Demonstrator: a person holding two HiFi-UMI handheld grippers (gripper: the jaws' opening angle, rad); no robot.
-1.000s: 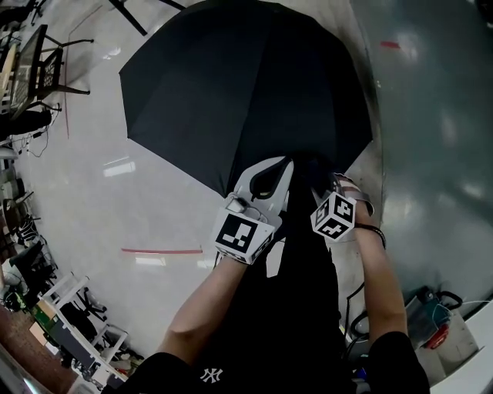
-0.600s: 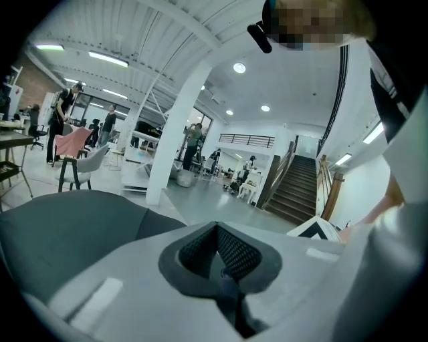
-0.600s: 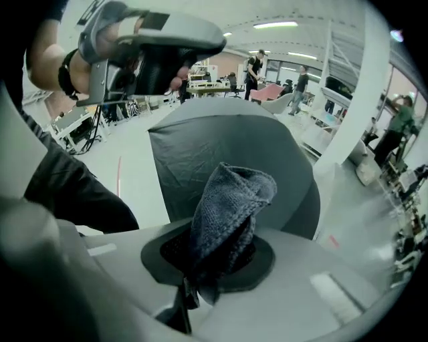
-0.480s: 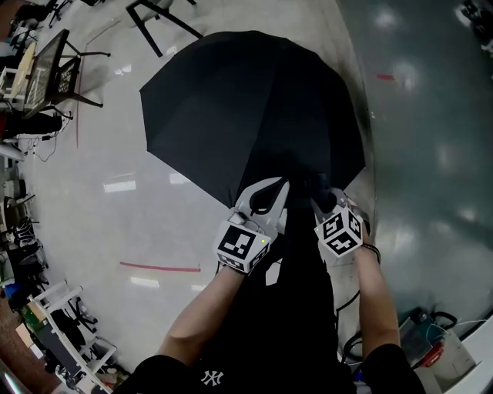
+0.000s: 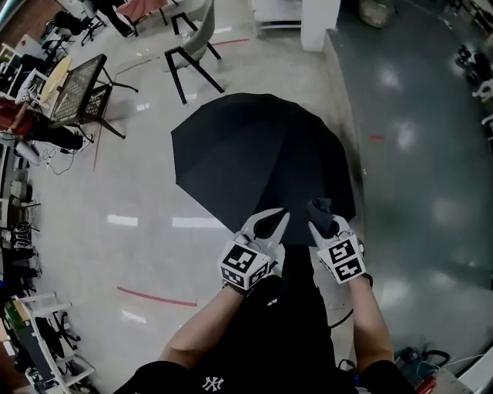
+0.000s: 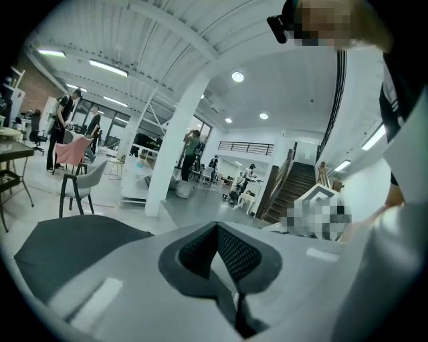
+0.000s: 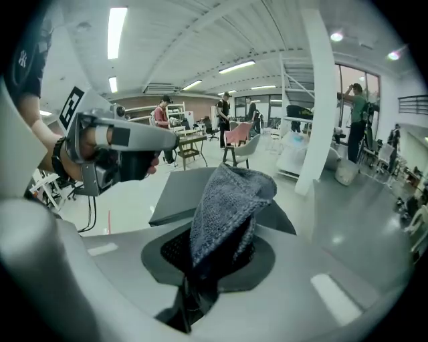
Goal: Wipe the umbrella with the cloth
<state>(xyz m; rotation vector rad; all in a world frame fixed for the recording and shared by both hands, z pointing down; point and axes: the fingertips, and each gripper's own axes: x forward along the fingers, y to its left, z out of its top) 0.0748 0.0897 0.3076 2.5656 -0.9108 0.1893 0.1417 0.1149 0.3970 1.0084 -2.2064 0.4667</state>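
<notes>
In the right gripper (image 7: 207, 257), cloth (image 7: 227, 200) (umbrella (image 7: 177, 197) beyond).

A white pillar (image 5: 320, 23) stands where the glossy pale floor (image 5: 115, 192) meets a darker grey floor (image 5: 416, 154). Left of the pillar are chairs (image 5: 192, 46) and a black mesh stand (image 5: 77, 88); beyond it a staircase (image 6: 294, 190) climbs, and strip lights (image 7: 117, 30) line the ribbed white ceiling (image 6: 154, 40) above it
</notes>
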